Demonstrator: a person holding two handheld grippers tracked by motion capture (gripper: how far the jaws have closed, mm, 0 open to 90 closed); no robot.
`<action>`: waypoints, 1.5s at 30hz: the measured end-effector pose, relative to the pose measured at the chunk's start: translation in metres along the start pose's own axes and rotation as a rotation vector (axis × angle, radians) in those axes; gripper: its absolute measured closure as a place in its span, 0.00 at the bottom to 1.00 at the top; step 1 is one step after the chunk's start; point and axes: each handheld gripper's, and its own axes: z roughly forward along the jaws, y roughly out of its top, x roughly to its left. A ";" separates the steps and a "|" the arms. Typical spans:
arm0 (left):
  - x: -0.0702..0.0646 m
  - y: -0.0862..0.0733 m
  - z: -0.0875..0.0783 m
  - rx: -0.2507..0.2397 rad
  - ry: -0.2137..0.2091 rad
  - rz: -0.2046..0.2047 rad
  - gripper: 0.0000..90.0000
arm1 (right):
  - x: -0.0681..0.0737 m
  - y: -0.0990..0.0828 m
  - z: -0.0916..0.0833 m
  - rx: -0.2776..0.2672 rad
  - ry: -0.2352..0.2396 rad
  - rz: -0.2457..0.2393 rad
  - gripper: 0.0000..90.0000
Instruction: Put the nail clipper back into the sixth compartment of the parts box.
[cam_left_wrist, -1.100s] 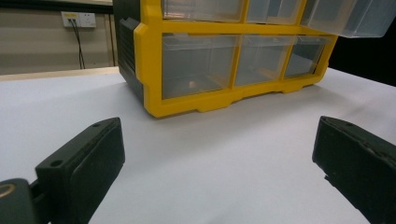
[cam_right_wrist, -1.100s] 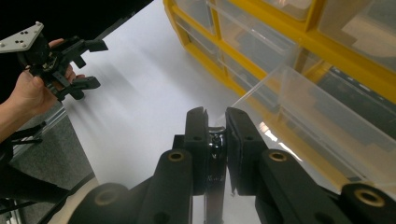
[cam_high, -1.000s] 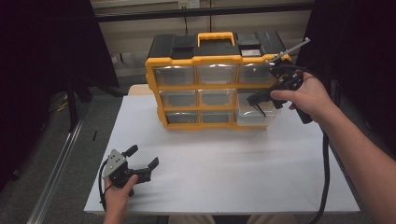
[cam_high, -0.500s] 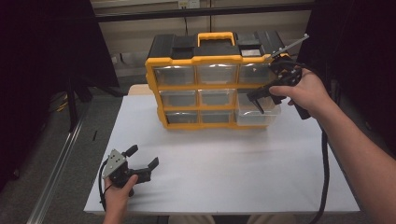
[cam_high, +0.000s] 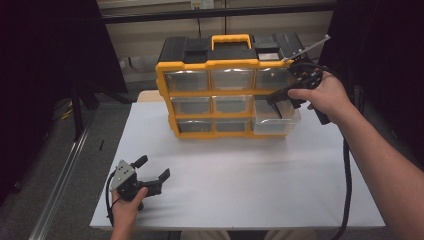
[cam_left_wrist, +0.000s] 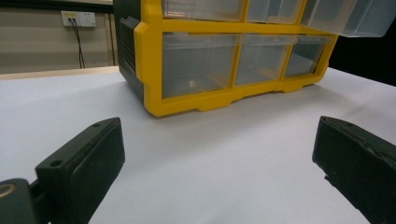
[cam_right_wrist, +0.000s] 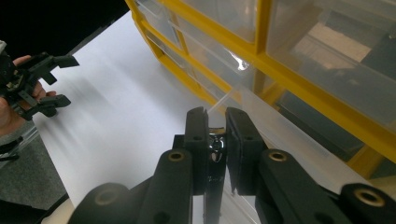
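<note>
A yellow and black organizer (cam_high: 232, 92) with clear drawers stands at the back of the white table (cam_high: 250, 175). Its right-hand middle drawer (cam_high: 275, 122) sticks out toward me. My right gripper (cam_high: 276, 98) is at that drawer's front; in the right gripper view the jaws (cam_right_wrist: 216, 116) are shut on the thin clear front wall (cam_right_wrist: 261, 112). My left gripper (cam_high: 154, 167) rests open near the table's front left corner, nothing between its jaws (cam_left_wrist: 217, 158). It faces the organizer (cam_left_wrist: 154, 70) from well back.
Bare white table lies between the left gripper and the organizer. The right gripper's cable (cam_high: 346, 190) hangs down along the forearm at the right. Dark floor and a metal rail (cam_high: 65, 185) run along the table's left edge.
The right hand and its gripper have risen slightly at the drawer's front. The left gripper has stayed where it was.
</note>
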 end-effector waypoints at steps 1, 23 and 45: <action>0.000 0.000 0.000 0.000 0.000 0.000 0.03 | -0.002 0.000 0.001 -0.005 -0.006 -0.008 0.89; 0.001 -0.002 0.002 0.004 -0.004 -0.001 0.03 | -0.025 -0.005 0.025 -0.035 -0.029 -0.039 0.86; 0.001 -0.002 0.000 0.017 0.006 0.021 0.03 | -0.011 -0.060 -0.004 -0.297 0.075 -0.095 0.35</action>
